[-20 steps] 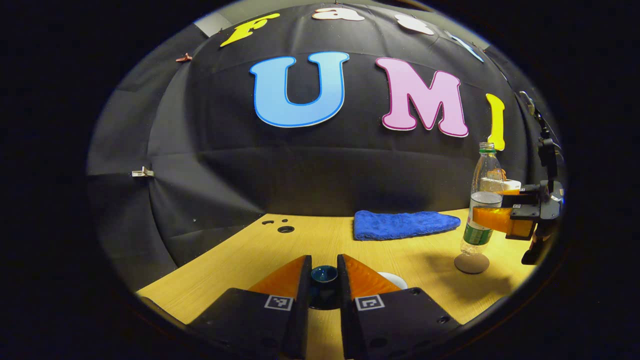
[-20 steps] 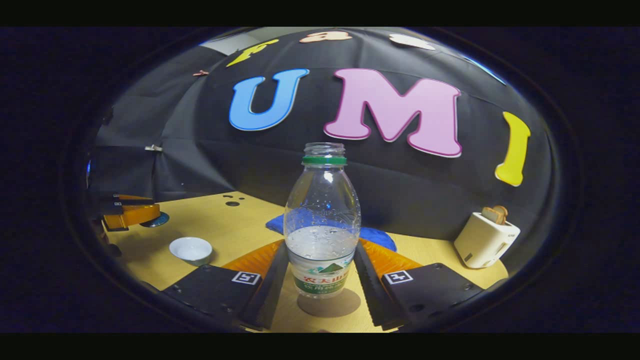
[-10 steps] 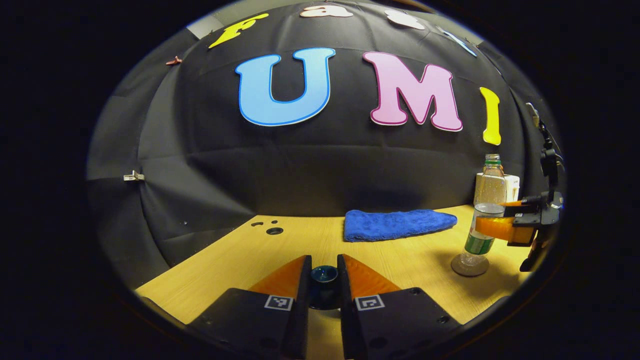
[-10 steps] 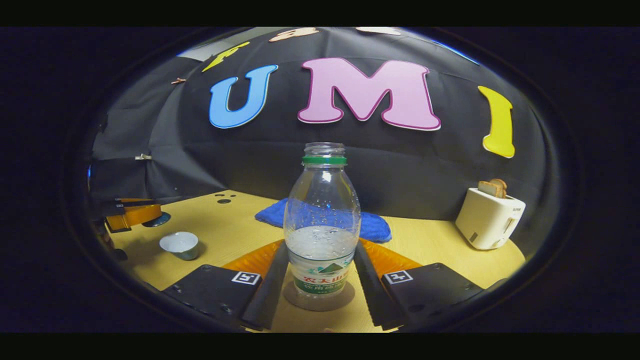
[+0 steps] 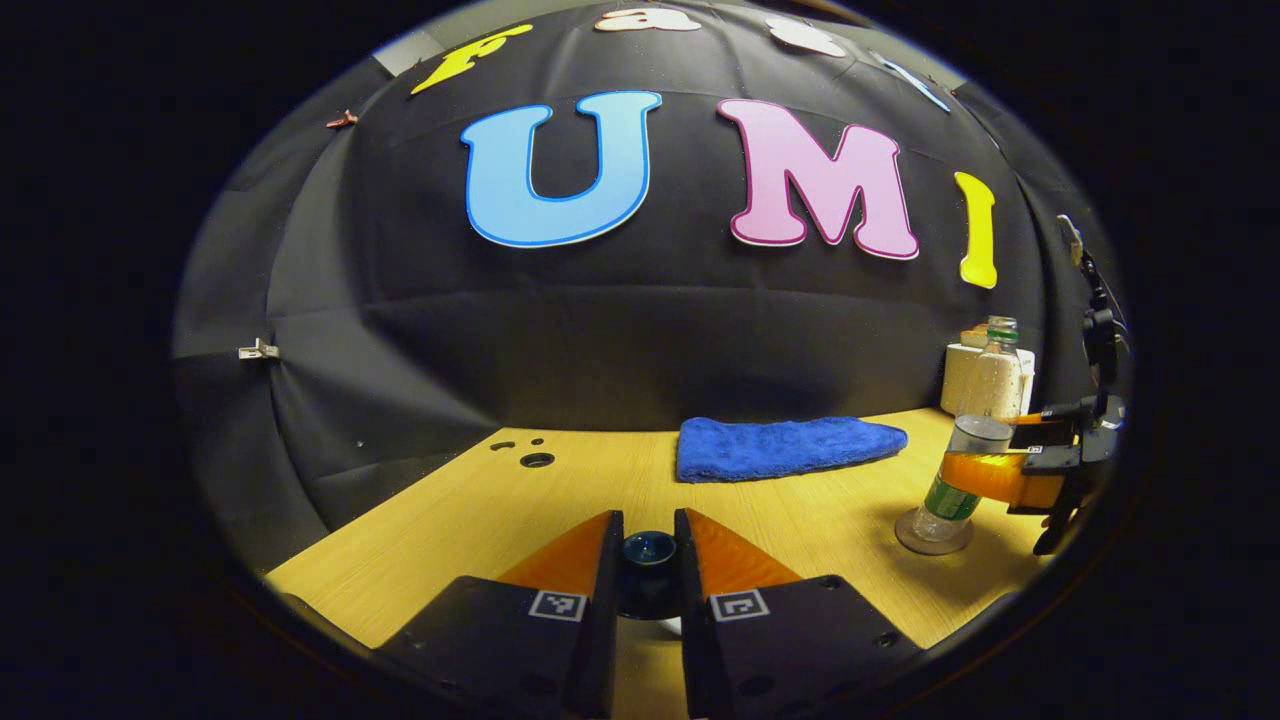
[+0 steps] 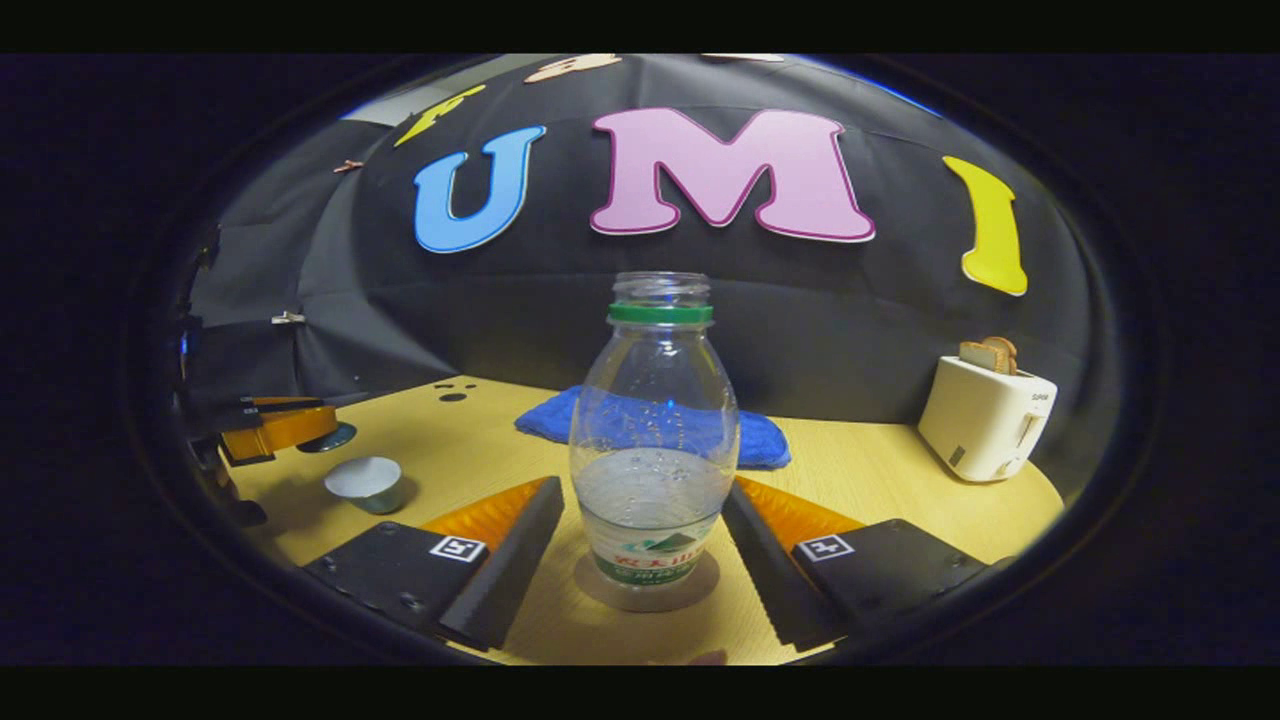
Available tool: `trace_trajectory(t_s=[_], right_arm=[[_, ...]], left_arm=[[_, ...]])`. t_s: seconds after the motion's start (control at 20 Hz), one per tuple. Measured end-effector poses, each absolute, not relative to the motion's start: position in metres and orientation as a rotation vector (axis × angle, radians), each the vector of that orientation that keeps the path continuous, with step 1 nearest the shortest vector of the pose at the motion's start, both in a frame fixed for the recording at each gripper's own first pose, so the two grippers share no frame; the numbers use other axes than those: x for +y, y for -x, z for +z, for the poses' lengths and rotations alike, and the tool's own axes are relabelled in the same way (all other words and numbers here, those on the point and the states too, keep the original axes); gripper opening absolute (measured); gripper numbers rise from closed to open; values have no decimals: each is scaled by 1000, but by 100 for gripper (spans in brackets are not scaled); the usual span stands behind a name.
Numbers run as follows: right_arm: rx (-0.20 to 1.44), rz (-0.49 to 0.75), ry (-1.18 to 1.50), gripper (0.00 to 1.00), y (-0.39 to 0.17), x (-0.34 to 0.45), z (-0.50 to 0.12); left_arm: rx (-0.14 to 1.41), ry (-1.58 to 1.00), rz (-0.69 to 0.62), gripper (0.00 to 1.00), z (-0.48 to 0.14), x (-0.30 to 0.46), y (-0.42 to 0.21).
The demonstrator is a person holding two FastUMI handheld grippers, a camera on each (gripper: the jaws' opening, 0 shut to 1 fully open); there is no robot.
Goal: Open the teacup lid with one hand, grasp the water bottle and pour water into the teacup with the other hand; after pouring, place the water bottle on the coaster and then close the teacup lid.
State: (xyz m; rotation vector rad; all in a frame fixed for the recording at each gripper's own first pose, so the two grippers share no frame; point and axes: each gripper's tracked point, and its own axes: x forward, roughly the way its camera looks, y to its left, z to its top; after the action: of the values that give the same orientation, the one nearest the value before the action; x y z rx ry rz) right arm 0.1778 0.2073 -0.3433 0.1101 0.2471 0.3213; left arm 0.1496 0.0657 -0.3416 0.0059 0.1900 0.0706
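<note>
Clear plastic water bottle stands on the coaster, right gripper spread clear of it, so placing looks done; next, the left gripper, clamping the lid, should cap the teacup left of the coaster.

Light falls from above onto the desk, bright against the dim surroundings. Soft shadows pool beside the objects. Fisheye curvature bends the desk's edges; focus stays sharp, with faint glare on the bottle.
</note>
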Motion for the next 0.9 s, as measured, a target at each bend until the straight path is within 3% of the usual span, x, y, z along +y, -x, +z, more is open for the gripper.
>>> trace_trajectory(t_s=[0.9], right_arm=[[292,302,-93,99,-143,183,-356]], left_arm=[[251,14,36,31,-370,33,-160]])
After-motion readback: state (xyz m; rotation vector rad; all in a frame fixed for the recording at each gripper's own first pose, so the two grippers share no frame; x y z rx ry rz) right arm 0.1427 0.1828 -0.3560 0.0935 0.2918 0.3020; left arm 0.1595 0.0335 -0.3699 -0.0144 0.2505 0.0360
